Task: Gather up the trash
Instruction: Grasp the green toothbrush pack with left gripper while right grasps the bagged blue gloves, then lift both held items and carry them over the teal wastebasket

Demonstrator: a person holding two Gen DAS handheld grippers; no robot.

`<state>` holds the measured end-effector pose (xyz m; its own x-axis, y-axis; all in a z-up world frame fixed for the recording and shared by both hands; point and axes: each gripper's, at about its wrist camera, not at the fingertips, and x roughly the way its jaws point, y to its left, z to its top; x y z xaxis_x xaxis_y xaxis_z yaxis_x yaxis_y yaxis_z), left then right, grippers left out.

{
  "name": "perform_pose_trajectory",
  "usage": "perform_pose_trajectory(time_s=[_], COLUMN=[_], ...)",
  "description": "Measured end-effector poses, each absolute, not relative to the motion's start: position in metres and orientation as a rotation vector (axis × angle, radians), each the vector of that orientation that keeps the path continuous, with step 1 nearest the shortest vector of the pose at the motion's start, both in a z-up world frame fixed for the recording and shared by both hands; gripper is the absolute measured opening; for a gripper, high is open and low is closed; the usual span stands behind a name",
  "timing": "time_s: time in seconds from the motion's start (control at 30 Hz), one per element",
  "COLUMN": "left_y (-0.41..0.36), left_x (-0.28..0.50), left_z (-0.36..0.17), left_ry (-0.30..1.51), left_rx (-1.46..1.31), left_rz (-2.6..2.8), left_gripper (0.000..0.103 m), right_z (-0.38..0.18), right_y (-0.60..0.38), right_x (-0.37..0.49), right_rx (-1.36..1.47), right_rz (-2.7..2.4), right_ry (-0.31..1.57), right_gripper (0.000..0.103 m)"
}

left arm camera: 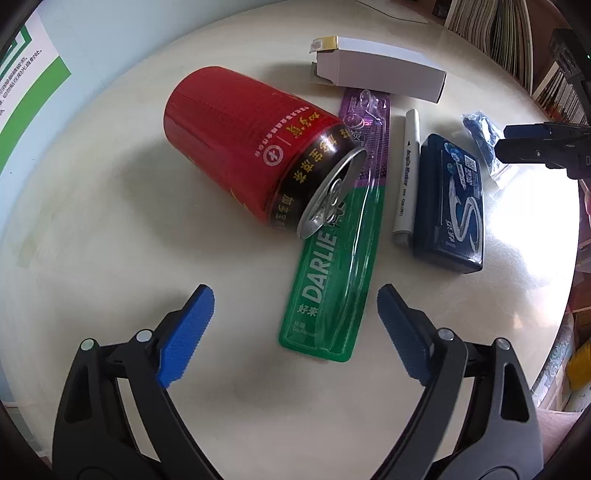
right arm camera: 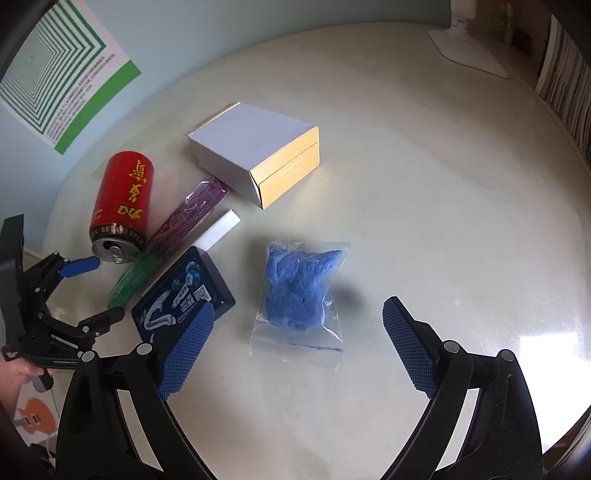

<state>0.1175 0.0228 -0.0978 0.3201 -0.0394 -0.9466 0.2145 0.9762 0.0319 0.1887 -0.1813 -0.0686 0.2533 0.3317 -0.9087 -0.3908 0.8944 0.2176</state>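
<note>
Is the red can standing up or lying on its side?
Lying on its side: the red can rests lengthwise on the table, its silver top facing sideways over the green toothbrush pack.

Looking like a home study or office: books (left arm camera: pixel 491 33) lining shelves beside a round cream table (right arm camera: pixel 424 177), white lamp base (right arm camera: pixel 469 48) sitting at its edge.

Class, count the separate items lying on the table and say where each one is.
6: red can at left, toothbrush pack beside it, marker, gum box, white carton behind, blue-filled bag at right.
</note>
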Motion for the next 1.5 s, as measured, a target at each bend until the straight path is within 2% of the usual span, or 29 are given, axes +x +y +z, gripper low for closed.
perform_pose_trajectory(time_s=[0.07, 0.17, 0.3, 0.37, 0.4, 0.47, 0.53, 0.97, 1.33, 1.37, 1.43, 1.5], left_y=[0.021, 0.021, 0.022, 0.02, 0.018, 0.013, 0.009, -0.011, -0.004, -0.002, 0.002, -0.002], left_x=[0.117, 0.116, 0.121, 0.125, 0.127, 0.128, 0.127, 0.123, 0.091, 0.088, 0.085, 0.083], left_z=[-0.101, -0.102, -0.101, -0.101, -0.1, -0.097, -0.096, -0.09, -0.06, -0.057, -0.052, -0.05], left_ry=[1.24, 1.23, 1.221, 1.214, 1.21, 1.205, 1.207, 1.21, 1.169, 1.164, 1.165, 1.159], left_rx=[0.17, 0.156, 0.132, 0.14, 0.146, 0.162, 0.173, 0.159, 0.131, 0.129, 0.128, 0.13], left_rz=[-0.17, -0.182, -0.196, -0.21, -0.222, -0.257, -0.28, -0.31, -0.301, -0.303, -0.313, -0.311], left_gripper=[0.084, 0.082, 0.072, 0.065, 0.057, 0.04, 0.04, 0.037, 0.037, 0.025, 0.02, 0.02], right_z=[-0.073, -0.074, -0.073, -0.073, -0.072, -0.072, -0.072, -0.058, -0.05, -0.049, -0.048, -0.047], right_y=[-0.179, -0.178, -0.175, -0.172, -0.172, -0.171, -0.169, -0.197, -0.216, -0.217, -0.222, -0.225], right_x=[0.191, 0.193, 0.196, 0.2, 0.2, 0.201, 0.202, 0.189, 0.171, 0.169, 0.164, 0.159], right_rx=[-0.067, -0.07, -0.087, -0.099, -0.104, -0.118, -0.125, -0.074, -0.031, -0.026, -0.016, -0.007], right_rz=[0.488, 0.481, 0.468, 0.459, 0.455, 0.447, 0.442, 0.449, 0.428, 0.428, 0.426, 0.426], right_ry=[1.233, 1.23, 1.22, 1.213, 1.209, 1.205, 1.206, 1.198, 1.177, 1.174, 1.166, 1.161], right_gripper=[0.079, 0.079, 0.074, 0.065, 0.061, 0.045, 0.036, 0.036, 0.036, 0.036, 0.036, 0.036])
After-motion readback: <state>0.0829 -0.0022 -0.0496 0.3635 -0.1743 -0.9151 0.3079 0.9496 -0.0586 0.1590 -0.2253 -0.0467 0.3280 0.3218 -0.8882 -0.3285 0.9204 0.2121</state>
